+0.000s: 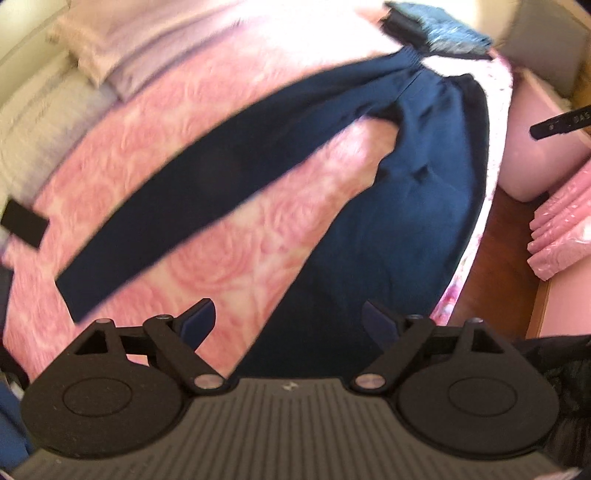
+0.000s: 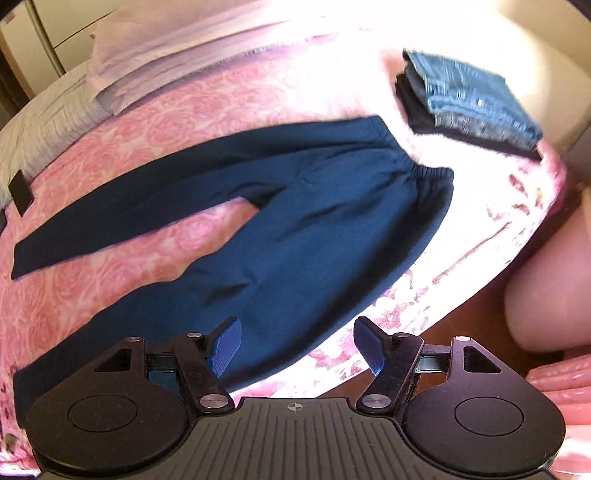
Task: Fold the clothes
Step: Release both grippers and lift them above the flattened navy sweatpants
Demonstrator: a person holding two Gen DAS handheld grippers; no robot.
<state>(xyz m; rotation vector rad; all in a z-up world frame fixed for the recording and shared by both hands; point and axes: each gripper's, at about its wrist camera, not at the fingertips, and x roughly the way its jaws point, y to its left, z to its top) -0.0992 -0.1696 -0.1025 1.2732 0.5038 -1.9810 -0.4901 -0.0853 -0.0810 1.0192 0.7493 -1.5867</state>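
A pair of dark navy trousers (image 1: 413, 192) lies spread flat on a pink rose-patterned bedspread (image 1: 229, 122), legs apart in a V, elastic waistband toward the far right. My left gripper (image 1: 288, 321) is open and empty, just above the near leg. In the right wrist view the trousers (image 2: 295, 229) lie the same way on the bedspread (image 2: 110, 155), and my right gripper (image 2: 297, 343) is open and empty over the near leg's edge by the bed's side.
A stack of folded clothes with jeans on top (image 2: 476, 96) sits at the bed's far right corner, also in the left wrist view (image 1: 439, 29). Pillows (image 2: 177, 48) lie at the head. A small black object (image 2: 20, 194) rests at the left. Wooden floor (image 1: 506, 258) lies beside the bed.
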